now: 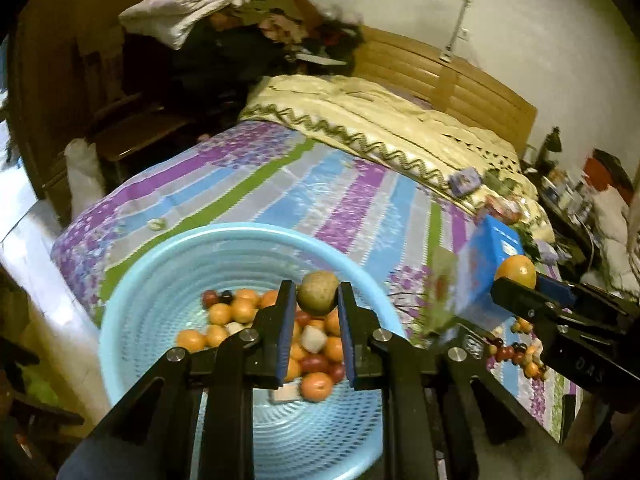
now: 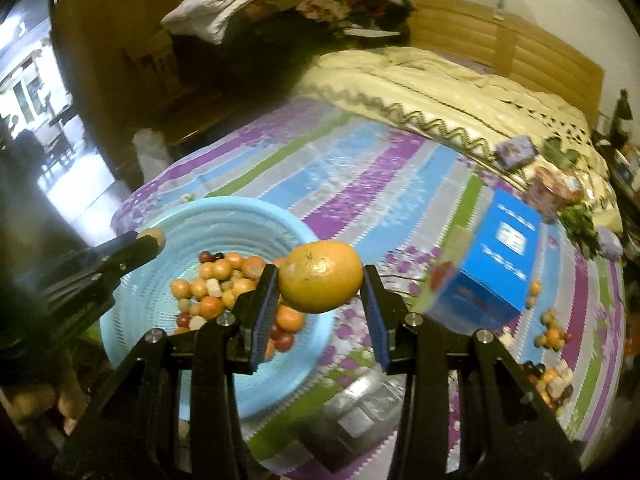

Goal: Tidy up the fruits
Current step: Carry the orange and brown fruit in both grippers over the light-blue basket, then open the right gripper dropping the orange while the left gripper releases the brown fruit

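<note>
Blue basket (image 1: 132, 312): partly filled with small fruits. A brownish fruit (image 1: 319, 293) is pinched by the left gripper (image 1: 316, 300) above it; an orange (image 2: 321, 276) is pinched by the right gripper (image 2: 320, 280) beside the rim. Loose fruits (image 2: 552, 336) are left on the bedspread (image 2: 360, 184).

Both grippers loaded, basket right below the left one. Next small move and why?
Probably open the left gripper to drop its brownish fruit: it hangs over the blue basket, above the fruit pile. The right gripper holds its orange near the basket's rim, so it likely needs shifting inward first.
</note>
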Tool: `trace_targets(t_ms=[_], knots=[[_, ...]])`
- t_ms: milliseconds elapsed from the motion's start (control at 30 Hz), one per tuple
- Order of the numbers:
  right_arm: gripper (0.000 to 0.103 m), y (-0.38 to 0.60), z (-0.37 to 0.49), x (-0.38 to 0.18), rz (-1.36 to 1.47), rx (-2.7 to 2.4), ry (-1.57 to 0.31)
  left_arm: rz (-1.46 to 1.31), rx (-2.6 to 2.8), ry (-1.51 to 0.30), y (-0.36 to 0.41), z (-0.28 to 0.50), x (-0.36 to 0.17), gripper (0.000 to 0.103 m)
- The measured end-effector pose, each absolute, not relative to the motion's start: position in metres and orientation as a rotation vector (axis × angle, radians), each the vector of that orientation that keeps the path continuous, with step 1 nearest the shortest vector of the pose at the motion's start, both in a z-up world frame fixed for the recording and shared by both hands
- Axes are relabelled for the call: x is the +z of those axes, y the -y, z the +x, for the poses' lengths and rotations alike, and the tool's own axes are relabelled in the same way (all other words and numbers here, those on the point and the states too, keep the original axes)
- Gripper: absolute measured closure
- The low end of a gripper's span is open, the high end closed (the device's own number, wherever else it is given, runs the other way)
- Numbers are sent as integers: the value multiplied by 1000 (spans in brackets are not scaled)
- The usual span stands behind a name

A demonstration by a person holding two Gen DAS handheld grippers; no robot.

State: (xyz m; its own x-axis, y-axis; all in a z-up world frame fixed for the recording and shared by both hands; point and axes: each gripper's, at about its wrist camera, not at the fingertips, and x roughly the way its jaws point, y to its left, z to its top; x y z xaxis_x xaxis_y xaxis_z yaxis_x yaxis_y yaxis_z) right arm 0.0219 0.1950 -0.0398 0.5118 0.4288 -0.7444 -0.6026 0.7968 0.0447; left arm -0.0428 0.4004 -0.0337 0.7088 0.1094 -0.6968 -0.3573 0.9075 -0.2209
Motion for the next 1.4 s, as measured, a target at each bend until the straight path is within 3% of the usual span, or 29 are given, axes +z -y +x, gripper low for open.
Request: trace_targets(t_ms=[800, 1400], knots=[[61, -265, 38, -77, -325, 702, -976, -458, 368, -851, -485, -50, -79, 83], [61, -272, 39, -78, -340, 716, -985, -462, 363, -879, -489, -46, -89, 83]])
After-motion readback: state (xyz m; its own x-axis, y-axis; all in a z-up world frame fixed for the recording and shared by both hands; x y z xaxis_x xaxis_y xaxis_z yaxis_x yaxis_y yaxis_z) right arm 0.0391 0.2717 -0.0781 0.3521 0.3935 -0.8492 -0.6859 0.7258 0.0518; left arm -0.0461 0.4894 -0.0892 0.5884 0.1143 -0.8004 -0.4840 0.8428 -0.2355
